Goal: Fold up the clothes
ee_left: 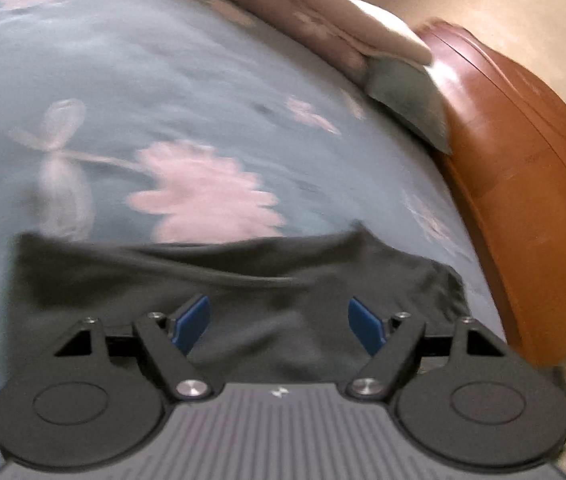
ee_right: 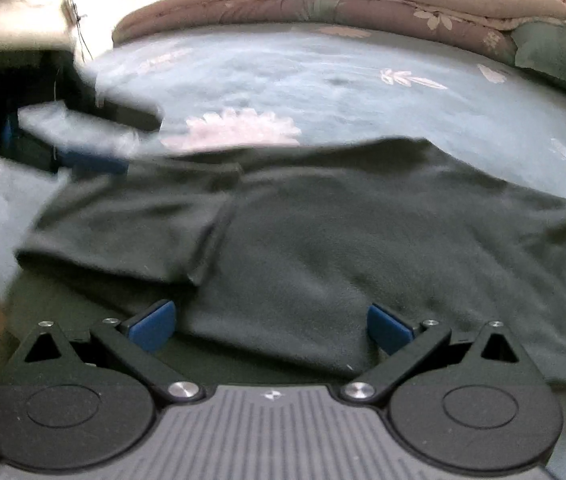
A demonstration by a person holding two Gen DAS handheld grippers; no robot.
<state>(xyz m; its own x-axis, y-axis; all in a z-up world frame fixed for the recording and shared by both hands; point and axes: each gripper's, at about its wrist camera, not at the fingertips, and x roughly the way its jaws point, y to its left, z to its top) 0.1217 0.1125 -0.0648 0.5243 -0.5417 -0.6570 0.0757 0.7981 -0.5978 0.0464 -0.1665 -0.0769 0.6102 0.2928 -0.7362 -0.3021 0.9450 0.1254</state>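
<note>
The dark shirt (ee_right: 323, 240) is being left mostly unfolded on the bed (ee_right: 323, 80), one sleeve (ee_right: 123, 232) lying at 9 o'clock, both left gripper (ee_left: 279, 326) and right gripper (ee_right: 271, 326) being held released, nothing grasped.

A shirt (ee_right: 323, 248) lies on the bed (ee_right: 343, 92) across the frame's middle; a folded quilt (ee_right: 323, 4) lies behind it along the top.

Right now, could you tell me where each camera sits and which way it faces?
Left wrist: on the left gripper, jaws open, tilted down over the dark shirt on the bed sheet, wooden bed frame at right.
Right wrist: on the right gripper, jaws open, facing the quilt; the left gripper shows blurred at left.
Shared: shirt, sheet, pink flower.
</note>
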